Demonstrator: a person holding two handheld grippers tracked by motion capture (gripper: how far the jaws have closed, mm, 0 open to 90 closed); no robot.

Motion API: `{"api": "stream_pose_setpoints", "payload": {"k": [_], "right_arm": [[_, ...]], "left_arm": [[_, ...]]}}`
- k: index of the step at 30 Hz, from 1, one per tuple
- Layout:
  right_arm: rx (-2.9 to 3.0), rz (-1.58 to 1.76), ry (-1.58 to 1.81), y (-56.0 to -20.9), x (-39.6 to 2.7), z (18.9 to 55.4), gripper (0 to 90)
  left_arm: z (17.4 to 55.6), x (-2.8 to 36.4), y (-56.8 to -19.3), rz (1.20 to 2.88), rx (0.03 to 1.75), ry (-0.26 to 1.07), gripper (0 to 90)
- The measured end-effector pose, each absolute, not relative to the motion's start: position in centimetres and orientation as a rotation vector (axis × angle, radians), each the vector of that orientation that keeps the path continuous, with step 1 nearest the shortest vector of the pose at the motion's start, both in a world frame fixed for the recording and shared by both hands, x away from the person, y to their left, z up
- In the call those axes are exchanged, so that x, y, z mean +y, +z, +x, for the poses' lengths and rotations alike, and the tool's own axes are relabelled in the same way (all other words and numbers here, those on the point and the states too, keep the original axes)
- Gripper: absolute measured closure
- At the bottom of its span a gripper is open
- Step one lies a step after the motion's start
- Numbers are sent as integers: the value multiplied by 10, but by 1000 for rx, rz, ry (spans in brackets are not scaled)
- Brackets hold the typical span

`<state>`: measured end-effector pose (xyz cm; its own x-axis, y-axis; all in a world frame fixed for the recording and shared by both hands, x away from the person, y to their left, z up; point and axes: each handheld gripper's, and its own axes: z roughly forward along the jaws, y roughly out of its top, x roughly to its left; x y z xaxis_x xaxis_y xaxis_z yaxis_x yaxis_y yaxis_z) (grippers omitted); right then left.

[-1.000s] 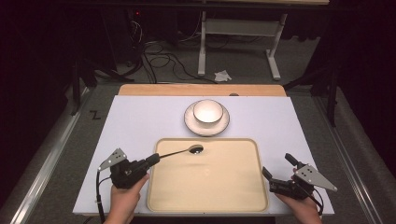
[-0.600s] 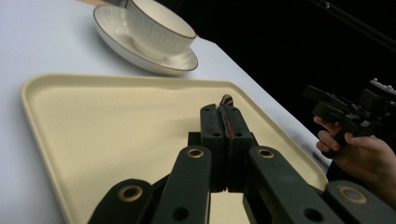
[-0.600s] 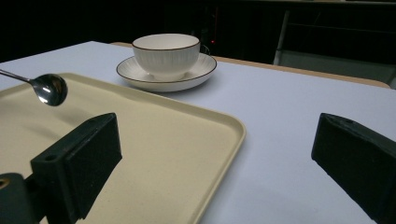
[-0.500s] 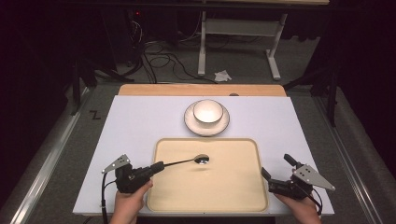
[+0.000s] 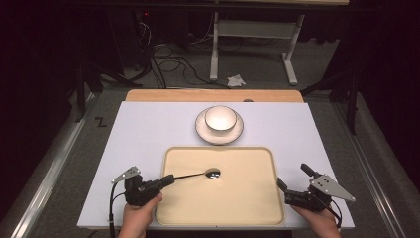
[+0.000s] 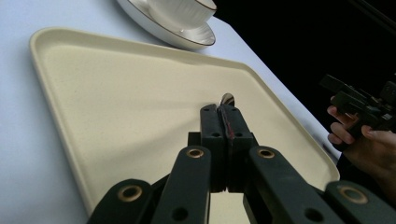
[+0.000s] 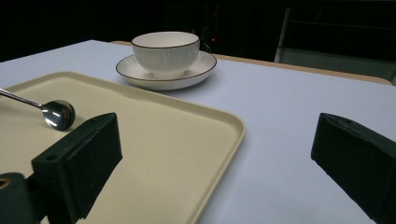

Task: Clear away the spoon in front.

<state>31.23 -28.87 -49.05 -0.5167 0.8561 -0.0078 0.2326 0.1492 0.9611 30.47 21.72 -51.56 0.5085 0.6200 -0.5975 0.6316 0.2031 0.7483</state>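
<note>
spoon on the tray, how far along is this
Done: the left gripper is shut on the spoon handle, its bowl low over the beige tray. In hand: setting the spoon on the tray; contact is unclear. Left: letting go. The right gripper waits open beside the tray, and the cup sits on its saucer.

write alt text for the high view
The left claw, shut on a spoon, holds its bowl over a beige tray. The right claw waits open beside the tray; a cup on a saucer stands behind.
</note>
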Motion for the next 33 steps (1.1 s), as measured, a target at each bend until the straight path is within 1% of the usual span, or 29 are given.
{"api": "stream_pose_setpoints", "payload": {"k": [8,19,24,25,28,29,30,33], "right_arm": [[1852,1027,1388,-490,-288,312,24],[1855,1027,1388,-490,-288,312,24],[1855,1028,1388,-490,-288,312,24],[1855,1028,1387,-490,-288,312,24],[1854,1036,1391,-489,-288,311,24],[1854,1030,1389,-490,-288,312,24],[1854,1030,1389,-490,-288,312,24],[1857,1028,1391,-490,-288,312,25]], "left_arm": [[306,219,-522,1479,1203,-11,884],[307,218,-524,1556,1238,13,860],[307,217,-524,1545,1235,16,782],[307,217,-522,1549,1230,24,782],[306,217,-521,1547,1228,39,710],[306,217,-520,1549,1227,43,674],[306,217,-520,1550,1229,49,674],[305,218,-517,1544,1231,75,607]]}}
